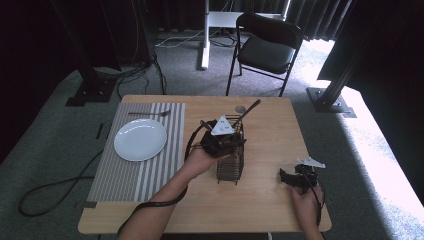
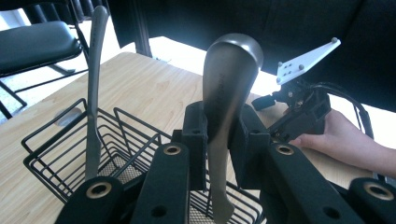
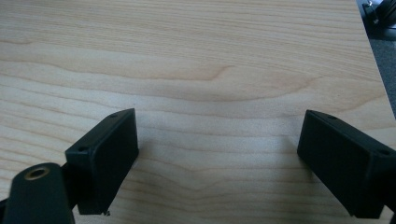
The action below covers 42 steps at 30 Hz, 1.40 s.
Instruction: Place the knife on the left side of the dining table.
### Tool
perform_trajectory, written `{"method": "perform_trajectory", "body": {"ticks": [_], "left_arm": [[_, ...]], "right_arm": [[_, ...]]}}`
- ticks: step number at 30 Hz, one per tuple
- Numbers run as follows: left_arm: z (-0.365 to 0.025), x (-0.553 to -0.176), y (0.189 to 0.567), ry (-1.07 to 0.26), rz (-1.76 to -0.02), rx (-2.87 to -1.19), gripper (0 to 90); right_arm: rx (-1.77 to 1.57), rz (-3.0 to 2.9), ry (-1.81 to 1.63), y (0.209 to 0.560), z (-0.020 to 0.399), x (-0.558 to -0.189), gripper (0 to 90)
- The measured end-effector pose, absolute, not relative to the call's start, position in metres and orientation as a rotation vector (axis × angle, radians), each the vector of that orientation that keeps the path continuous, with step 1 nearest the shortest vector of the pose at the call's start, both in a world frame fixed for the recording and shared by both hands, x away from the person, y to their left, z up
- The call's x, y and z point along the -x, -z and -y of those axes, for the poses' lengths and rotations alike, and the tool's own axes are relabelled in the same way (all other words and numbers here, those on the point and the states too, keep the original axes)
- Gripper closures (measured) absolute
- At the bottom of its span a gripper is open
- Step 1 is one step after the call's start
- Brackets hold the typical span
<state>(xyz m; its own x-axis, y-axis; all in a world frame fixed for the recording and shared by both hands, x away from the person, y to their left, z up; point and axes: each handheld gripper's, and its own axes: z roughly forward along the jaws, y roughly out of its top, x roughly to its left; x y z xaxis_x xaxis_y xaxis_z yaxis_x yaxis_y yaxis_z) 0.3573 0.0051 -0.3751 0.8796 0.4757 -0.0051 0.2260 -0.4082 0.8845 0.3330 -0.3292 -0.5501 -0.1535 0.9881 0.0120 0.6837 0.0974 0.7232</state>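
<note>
In the high view, the left claw point(image 1: 226, 141) sits right on top of a black wire basket point(image 1: 230, 165) that stands in the middle of the light wooden desk point(image 1: 270, 200). A dark metal handle point(image 1: 247, 112) pokes up out of the basket just behind this claw. Off to this claw's left side lies a round white plate point(image 1: 140, 139) on a grey striped mat point(image 1: 125, 172), and a silver fork point(image 1: 150, 113) lies on the mat behind the plate. The right claw point(image 1: 286, 178) rests low on the desk, well apart from the basket, with a hand point(image 1: 306, 204) behind it. In the left gripper view, the left claw point(image 2: 218, 135) is clamped on a shiny silver metal handle with a wide rounded end point(image 2: 227, 93). The handle stands upright between the two pads, and its lower end goes down into the wire basket point(image 2: 56, 158) below the claw. A second thin silver handle point(image 2: 95, 84) stands in the basket to this claw's left. Farther off, past this claw to its right, the other claw point(image 2: 299, 109) lies on the desk with a hand point(image 2: 336, 137) holding it. In the right gripper view, the right claw point(image 3: 219, 154) has its two black pads wide apart, with the bare wooden desk point(image 3: 210, 70) showing between them.
</note>
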Motion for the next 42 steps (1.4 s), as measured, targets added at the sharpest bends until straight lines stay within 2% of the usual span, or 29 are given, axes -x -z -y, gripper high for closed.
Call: {"method": "perform_trajectory", "body": {"ticks": [6, 11, 24, 33, 42], "left_arm": [[-0.001, -0.352, 0.372, -0.315, -0.488, -1.982, 78.9], [-0.013, -0.351, 0.344, -0.319, -0.501, -1.892, 79.6], [-0.023, -0.347, 0.321, -0.356, -0.498, -1.874, 80.4], [-0.042, -0.338, 0.287, -0.406, -0.49, -1.838, 81.0], [-0.065, -0.329, 0.269, -0.449, -0.517, -1.801, 81.6]], "right_arm": [[-1.632, -1.895, -0.822, 0.55, 0.329, -0.333, 11.8], [-1.632, -1.895, -0.822, 0.55, 0.329, -0.333, 11.9], [-1.633, -1.895, -0.822, 0.55, 0.329, -0.333, 11.9], [-1.632, -1.895, -0.822, 0.55, 0.329, -0.333, 11.9], [-1.632, -1.895, -0.822, 0.55, 0.329, -0.333, 11.9]]}}
